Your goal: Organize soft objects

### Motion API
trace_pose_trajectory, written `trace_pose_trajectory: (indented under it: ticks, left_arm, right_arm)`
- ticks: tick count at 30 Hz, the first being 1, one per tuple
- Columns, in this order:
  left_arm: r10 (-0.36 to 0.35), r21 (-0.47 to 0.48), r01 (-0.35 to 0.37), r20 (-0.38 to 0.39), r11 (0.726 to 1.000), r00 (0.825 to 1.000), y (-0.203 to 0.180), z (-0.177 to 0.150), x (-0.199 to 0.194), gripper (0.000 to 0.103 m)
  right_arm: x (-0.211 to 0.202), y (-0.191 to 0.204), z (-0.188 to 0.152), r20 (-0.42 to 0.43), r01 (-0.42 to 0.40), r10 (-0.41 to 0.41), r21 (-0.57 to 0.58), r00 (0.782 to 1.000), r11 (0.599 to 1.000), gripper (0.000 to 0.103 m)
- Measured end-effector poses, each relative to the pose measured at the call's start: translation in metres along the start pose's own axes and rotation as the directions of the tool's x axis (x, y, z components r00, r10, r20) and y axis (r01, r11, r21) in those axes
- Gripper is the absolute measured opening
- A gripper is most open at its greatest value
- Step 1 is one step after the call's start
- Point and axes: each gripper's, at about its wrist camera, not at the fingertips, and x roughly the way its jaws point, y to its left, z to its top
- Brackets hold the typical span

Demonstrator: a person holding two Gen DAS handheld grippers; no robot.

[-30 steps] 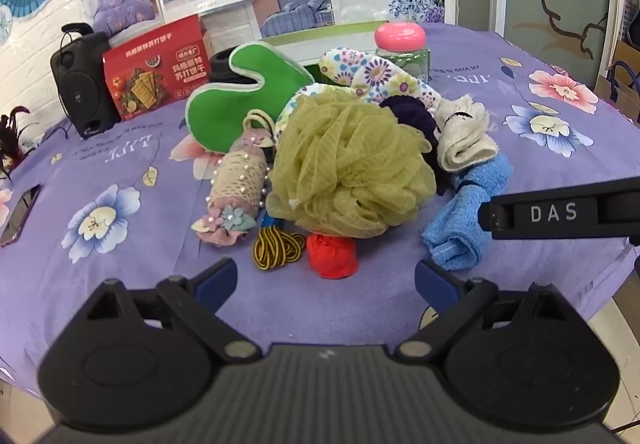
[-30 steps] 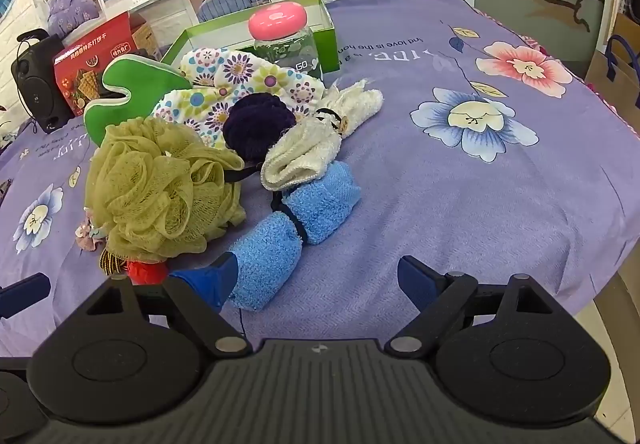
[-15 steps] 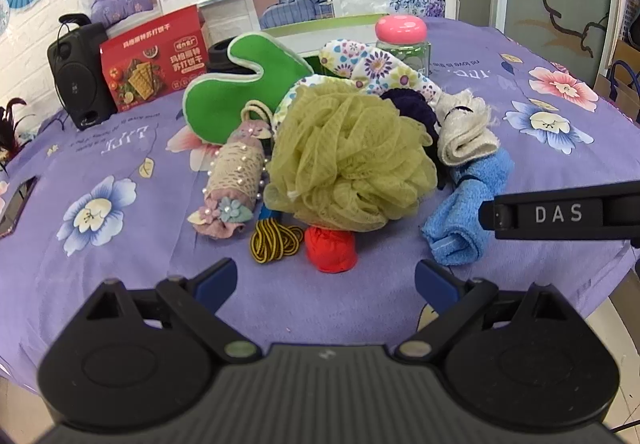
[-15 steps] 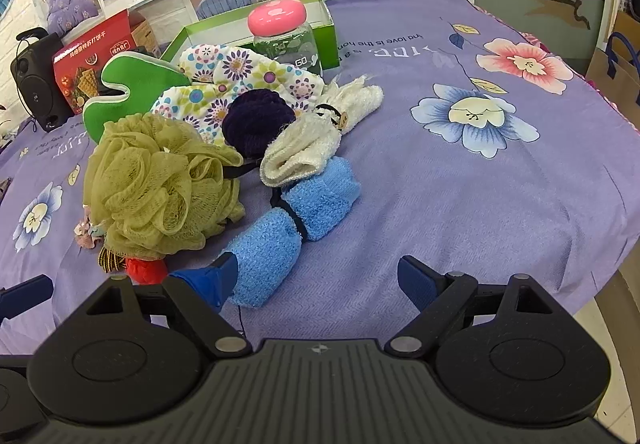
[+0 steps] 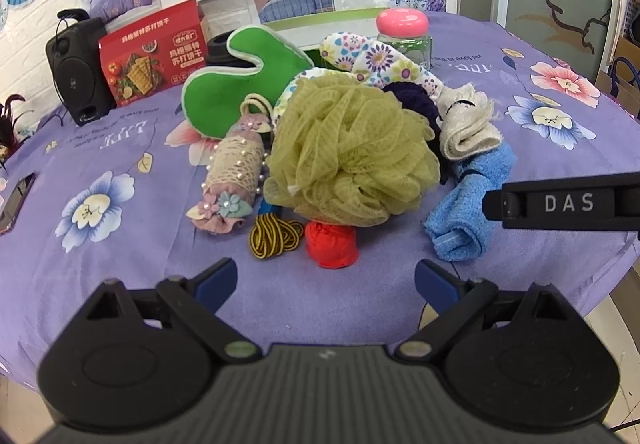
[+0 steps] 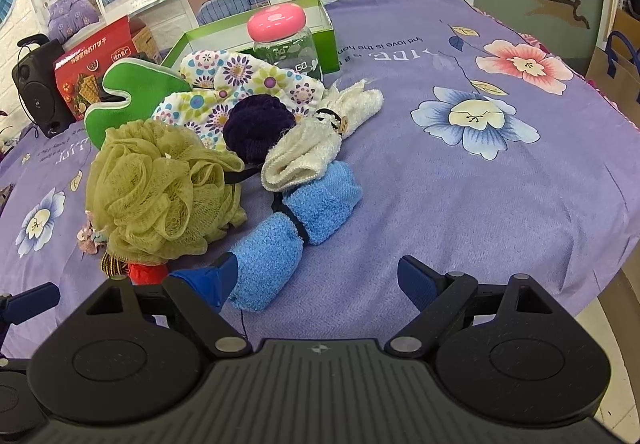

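A pile of soft things lies on the purple flowered cloth: an olive mesh bath puff (image 5: pixel 352 151) (image 6: pixel 160 187), a red cloth ball (image 5: pixel 331 244), a yellow-black cord (image 5: pixel 276 240), a lace pouch (image 5: pixel 236 171), a blue rolled towel (image 5: pixel 468 203) (image 6: pixel 296 219), a cream towel (image 6: pixel 316 147), a dark purple ball (image 6: pixel 256 125), a floral cloth (image 6: pixel 240 87) and a green pad (image 5: pixel 236 83). My left gripper (image 5: pixel 325 280) is open, just short of the red ball. My right gripper (image 6: pixel 318 276) is open, its left finger beside the blue towel's near end.
A green box (image 6: pixel 320 23) and a pink-lidded jar (image 6: pixel 286 39) stand behind the pile. A red carton (image 5: pixel 154 51) and a black speaker (image 5: pixel 76 67) stand at the back left. The table edge drops off at the right (image 6: pixel 616 252).
The left view has drawn slightly back and up from the pile. The right gripper has barely moved. Both stay open.
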Motion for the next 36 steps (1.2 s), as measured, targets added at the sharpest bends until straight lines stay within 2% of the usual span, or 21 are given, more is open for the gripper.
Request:
trace_pose_trajectory:
  ticks: [27,29,31,34,36]
  left_arm:
    - [-0.005,0.001,0.005,-0.008,1.0,1.0,0.0,-0.001,0.002,0.096]
    - [-0.005,0.002,0.005,-0.001,1.0,1.0,0.001,0.0,0.001,0.096]
    - [-0.009,0.004,0.009,0.013,1.0,1.0,0.006,0.0,0.0,0.096]
    - [-0.016,0.013,0.016,0.027,1.0,0.999,0.017,-0.005,-0.002,0.096]
    - [-0.016,0.012,0.016,0.001,1.0,1.0,0.026,-0.011,0.0,0.096]
  right_arm:
    - [0.002,0.0,0.0,-0.008,-0.006,0.006,0.007,1.0,1.0,0.074]
    - [-0.002,-0.001,0.0,0.025,-0.01,0.01,0.013,1.0,1.0,0.074]
    - [-0.013,-0.003,0.001,0.096,-0.025,0.023,0.017,0.995,1.0,0.074]
    - [-0.029,-0.008,0.005,0.2,-0.06,0.055,0.017,0.978,0.998,0.074]
    - [-0.035,-0.01,0.007,0.239,-0.059,0.056,0.008,0.97,0.998,0.074]
